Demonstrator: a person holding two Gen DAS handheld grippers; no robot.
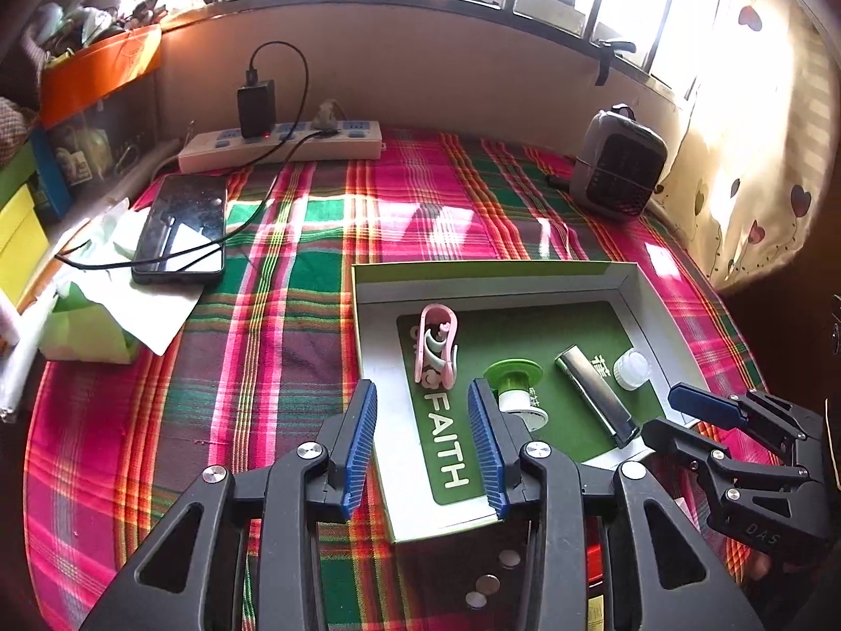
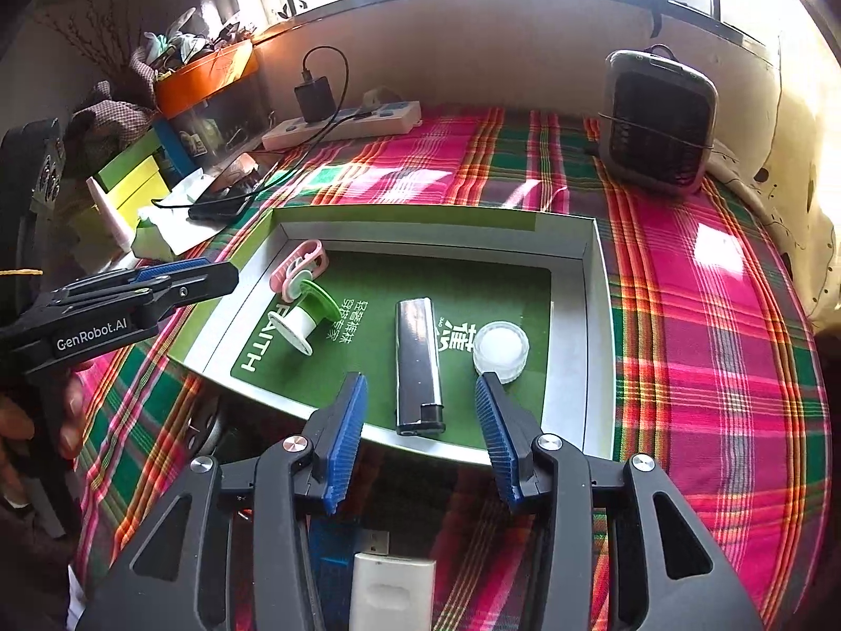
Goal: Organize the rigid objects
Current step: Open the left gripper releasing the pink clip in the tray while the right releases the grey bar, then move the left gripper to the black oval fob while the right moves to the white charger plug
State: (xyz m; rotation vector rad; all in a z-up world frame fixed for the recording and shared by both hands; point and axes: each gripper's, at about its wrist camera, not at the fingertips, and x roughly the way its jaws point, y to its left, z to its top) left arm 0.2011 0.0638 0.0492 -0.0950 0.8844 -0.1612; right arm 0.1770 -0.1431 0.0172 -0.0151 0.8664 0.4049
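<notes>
Nearest, both grippers hovering at the near edge of the tray, holding nothing: left gripper [image 1: 423, 441] with jaws apart over the printed word on the tray floor, right gripper [image 2: 420, 436] with jaws apart on either side of the lighter's near end, pads not touching it, having just been opening. Judged as a release and pull-back, not a new grasp.

Below the grippers, 3 coins [image 1: 489, 583] and a white adapter [image 2: 391, 591], outside the tray; whether on the table or lower, impossible to tell. Possibly more to collect.

Inside the tray [image 2: 591, 315], 4 items already lying on the green floor, none stacked: lighter [image 2: 418, 363] flat, bottle cap [image 2: 500, 349] just beside it on the right, green and white spool [image 2: 310, 315] on its side, pink clip [image 2: 297, 265] touching the spool at the far left.

Farther off on the plaid cloth [image 2: 709, 342]: phone [image 1: 181, 226] on tissue, power strip [image 1: 281, 144], small heater [image 2: 657, 121]. Likely not part of the sorting.

Judgement: mostly done, 4 pieces in, a few small things maybe left.
</notes>
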